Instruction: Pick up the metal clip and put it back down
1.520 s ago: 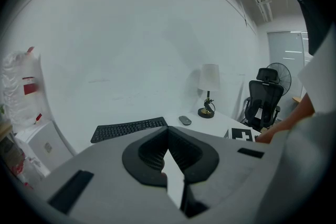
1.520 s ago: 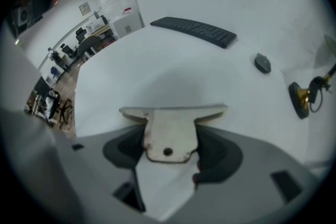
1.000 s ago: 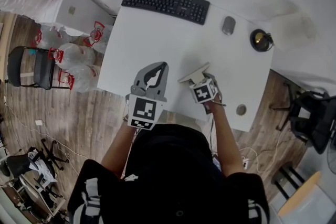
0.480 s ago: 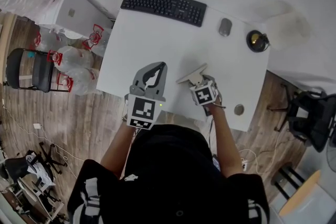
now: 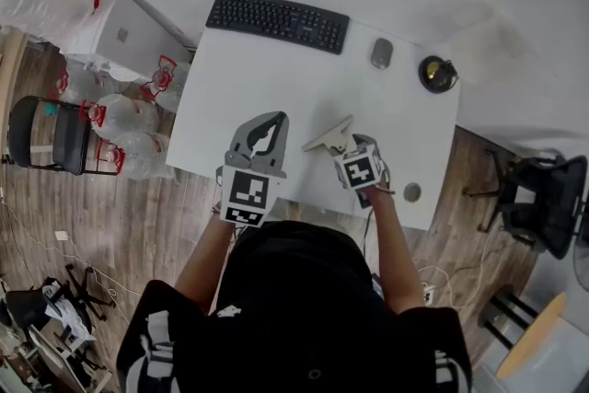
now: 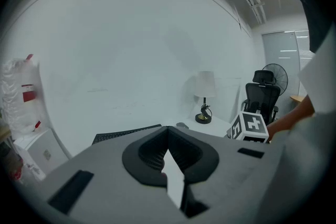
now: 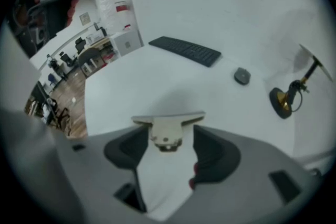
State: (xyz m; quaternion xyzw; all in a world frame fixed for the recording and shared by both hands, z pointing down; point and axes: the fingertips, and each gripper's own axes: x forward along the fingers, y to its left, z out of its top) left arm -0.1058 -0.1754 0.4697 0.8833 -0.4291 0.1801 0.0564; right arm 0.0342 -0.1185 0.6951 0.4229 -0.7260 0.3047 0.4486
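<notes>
Pinching the metal clip (image 7: 167, 127), right gripper (image 7: 169, 139) hovers.

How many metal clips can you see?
1. The metal clip is held between the right gripper's jaws, over the white desk. No other shows.

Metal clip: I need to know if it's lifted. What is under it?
Bare white table with a soft shadow shows beyond the metal clip, held in the right gripper. Directly beneath, the clip itself covers the surface.
</notes>
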